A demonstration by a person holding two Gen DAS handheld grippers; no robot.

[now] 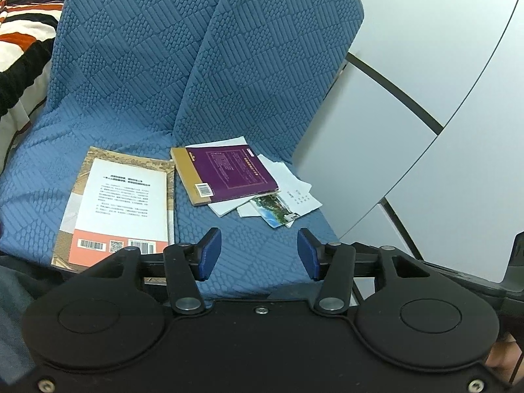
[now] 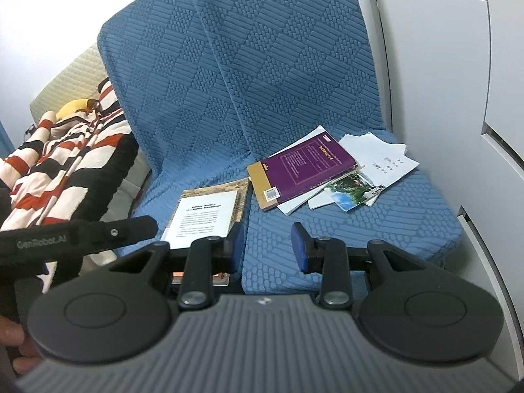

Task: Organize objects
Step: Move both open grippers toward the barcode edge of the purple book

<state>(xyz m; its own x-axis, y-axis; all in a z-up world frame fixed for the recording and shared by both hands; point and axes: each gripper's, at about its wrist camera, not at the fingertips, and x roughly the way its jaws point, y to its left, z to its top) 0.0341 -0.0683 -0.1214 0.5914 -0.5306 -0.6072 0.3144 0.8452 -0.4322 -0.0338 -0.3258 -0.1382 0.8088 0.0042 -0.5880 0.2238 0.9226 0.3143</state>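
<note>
- The left gripper [image 1: 258,252] hangs above the front of the blue sofa seat [image 1: 255,262]. Its jaws are released, with nothing between the blue pads, only the fabric under them. The right gripper [image 2: 268,245] is in the same condition: jaws parted, narrower than the left, holding nothing.
- Nearest thing is the white-backed book [image 1: 121,203], at about 10 o'clock from the left gripper, lying flat with the back cover up. In the right wrist view its near edge is partly hidden behind the left finger of the right gripper, so a blind closing there could catch only the cover and bend it.
- A flat book on soft fabric gives no edge to take. I judge that jaws pressed down would sink into the cushion and push the book instead of lifting it.
- Further, at about 12 o'clock, the purple book [image 1: 226,173] lies on loose white papers [image 1: 294,190] and a picture card [image 1: 275,209], which stick out below it on the right.
- If the purple book is pulled first, the papers under it may slide with it, and they are near the seat's right edge, so they may fall to the floor.
- The two grippers are close together, so I think they could knock each other when both reach to the same pile.
</note>
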